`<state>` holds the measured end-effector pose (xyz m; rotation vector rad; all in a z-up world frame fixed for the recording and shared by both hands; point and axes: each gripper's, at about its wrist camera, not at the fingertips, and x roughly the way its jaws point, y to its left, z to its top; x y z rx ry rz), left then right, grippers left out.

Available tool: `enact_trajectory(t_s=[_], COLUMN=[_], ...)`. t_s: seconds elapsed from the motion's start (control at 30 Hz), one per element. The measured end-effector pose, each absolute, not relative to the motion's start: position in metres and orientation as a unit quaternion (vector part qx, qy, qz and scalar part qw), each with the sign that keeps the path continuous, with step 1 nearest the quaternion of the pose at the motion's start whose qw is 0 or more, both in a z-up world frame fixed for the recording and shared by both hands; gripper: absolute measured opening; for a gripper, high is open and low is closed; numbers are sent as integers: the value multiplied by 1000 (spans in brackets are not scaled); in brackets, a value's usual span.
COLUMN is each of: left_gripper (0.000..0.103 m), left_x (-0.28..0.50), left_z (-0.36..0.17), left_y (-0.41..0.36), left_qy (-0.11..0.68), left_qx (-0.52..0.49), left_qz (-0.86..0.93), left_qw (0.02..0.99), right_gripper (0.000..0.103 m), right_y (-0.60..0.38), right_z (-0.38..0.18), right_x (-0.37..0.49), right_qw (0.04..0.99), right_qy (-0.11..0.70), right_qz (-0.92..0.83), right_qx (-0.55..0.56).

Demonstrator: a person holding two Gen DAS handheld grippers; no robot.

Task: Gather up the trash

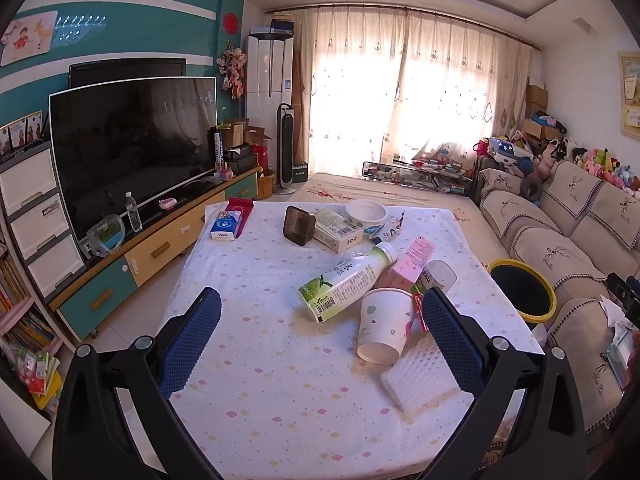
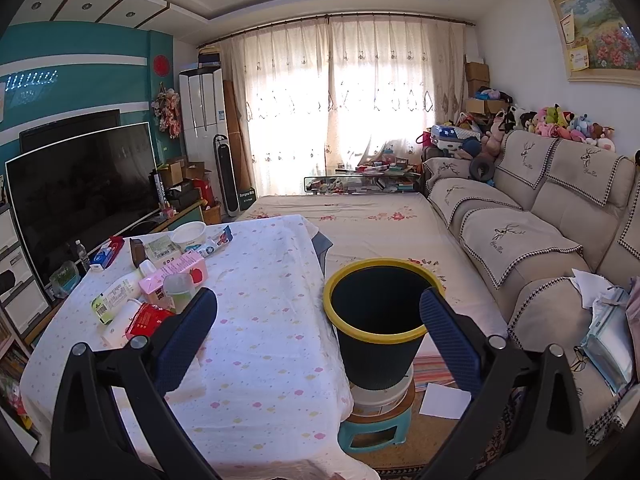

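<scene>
Paper cup [image 1: 385,328], one; bottle [image 1: 349,283], one; bin [image 2: 376,312], one.

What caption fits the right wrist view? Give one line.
Open right tongs hover above the yellow-rimmed trash bin beside the littered table.

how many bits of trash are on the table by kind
bottles: 1, green-label bottle
cups and tubs: 3, paper cup, clear lidded cup, white tub
boxes and cartons: 3, pink carton, white box, brown box
packets and wrappers: 3, tissue pack, red wrapper, squeezed tube
foam: 1, white foam block
total: 11
</scene>
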<state>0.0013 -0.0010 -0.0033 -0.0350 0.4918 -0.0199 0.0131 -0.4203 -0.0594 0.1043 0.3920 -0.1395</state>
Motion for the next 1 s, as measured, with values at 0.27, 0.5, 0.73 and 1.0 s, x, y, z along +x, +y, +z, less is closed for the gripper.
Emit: enact_trajectory(t_s=[0.27, 0.5, 0.73, 1.0], left_gripper=[99, 99, 99, 99], left_x=[3, 3, 3, 4], left_z=[-5, -6, -7, -13], left_y=[-1, -2, -2, -2], left_qy=[245, 246, 245, 248], left_qx=[-18, -16, -16, -15], left_qz=[-9, -9, -9, -8], left_qw=[969, 969, 969, 969], right_gripper=[97, 97, 97, 97], right_y=[-419, -419, -420, -419], right_z=[-62, -64, -65, -67], right_x=[16, 17, 19, 20], right_qw=[976, 975, 975, 975], right_qy=[199, 202, 205, 206], right_qz=[-68, -66, -63, -63], right_qx=[54, 56, 58, 59])
